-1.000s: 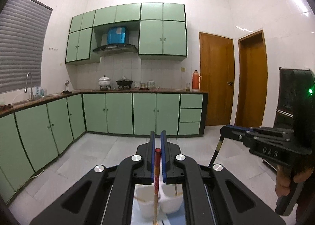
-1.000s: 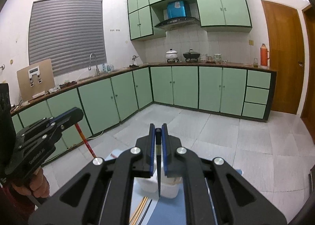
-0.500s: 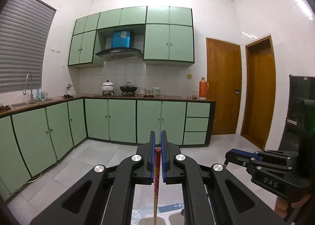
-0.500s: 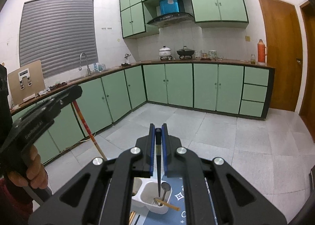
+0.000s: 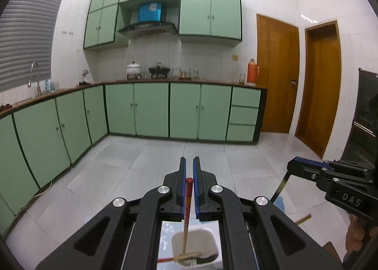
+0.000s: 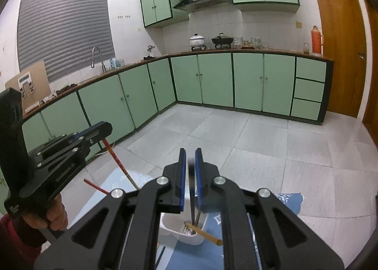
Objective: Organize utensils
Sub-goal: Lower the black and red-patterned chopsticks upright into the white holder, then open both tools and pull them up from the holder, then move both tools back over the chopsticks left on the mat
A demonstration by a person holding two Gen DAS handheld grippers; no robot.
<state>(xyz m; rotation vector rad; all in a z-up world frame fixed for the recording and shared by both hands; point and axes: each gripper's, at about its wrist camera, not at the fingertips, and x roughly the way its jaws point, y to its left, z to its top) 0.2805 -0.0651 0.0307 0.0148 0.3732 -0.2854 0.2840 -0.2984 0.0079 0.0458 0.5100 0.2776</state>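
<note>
My left gripper (image 5: 189,170) is shut on a red chopstick (image 5: 187,201) that hangs down, its tip inside a white utensil holder (image 5: 196,244) below. My right gripper (image 6: 190,163) is shut on a black chopstick (image 6: 191,189) that hangs into the white holder (image 6: 182,232), beside a tan utensil (image 6: 205,234) leaning in it. The left gripper also shows in the right wrist view (image 6: 104,128) with its red chopstick (image 6: 118,161). The right gripper shows in the left wrist view (image 5: 293,163) with its dark chopstick (image 5: 280,187).
A blue patterned mat (image 6: 285,201) lies under the holder. Another red chopstick (image 6: 95,186) sticks out at left. Green cabinets (image 5: 151,109) line the far wall and the left side, with wooden doors (image 5: 276,76) at right. The floor is pale tile.
Both grippers have dropped lower, and both chopstick tips now reach into the white holder. Both grips stay shut.
</note>
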